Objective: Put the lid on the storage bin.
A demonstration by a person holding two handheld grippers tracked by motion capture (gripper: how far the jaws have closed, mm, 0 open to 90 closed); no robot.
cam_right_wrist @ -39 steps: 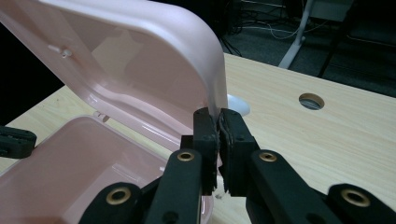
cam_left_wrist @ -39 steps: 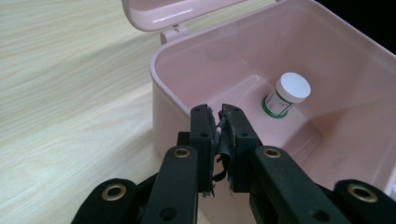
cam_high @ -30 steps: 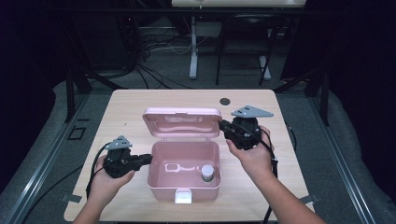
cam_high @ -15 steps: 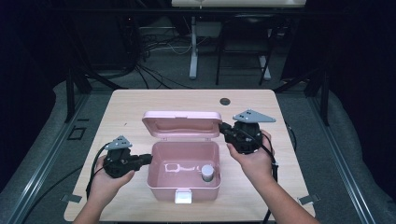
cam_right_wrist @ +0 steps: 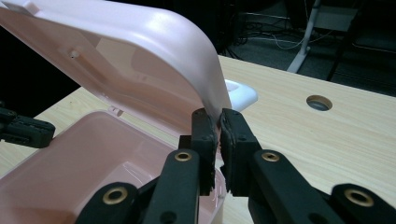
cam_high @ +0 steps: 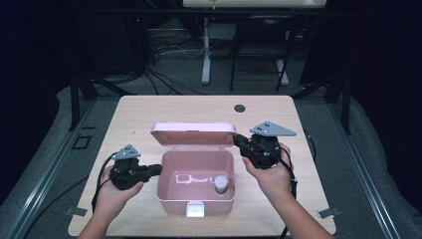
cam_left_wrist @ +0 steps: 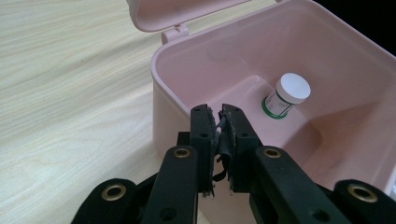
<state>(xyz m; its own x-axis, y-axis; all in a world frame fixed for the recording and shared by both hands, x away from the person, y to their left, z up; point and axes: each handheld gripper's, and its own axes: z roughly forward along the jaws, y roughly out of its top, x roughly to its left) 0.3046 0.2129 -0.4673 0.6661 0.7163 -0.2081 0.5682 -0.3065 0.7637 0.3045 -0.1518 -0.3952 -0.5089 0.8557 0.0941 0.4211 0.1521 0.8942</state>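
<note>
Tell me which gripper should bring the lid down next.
Right. The right gripper is already at the lid, jaws nearly shut around its corner edge. The left gripper, jaws shut, sits at the left wall of the pink box, well placed to steady it instead.

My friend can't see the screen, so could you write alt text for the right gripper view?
A black hand-held gripper pinches the rim of a pale pink plastic box's raised lid, jaws nearly together. Below lies the open pink box; to the right, a light wooden table with a round hole.
</note>
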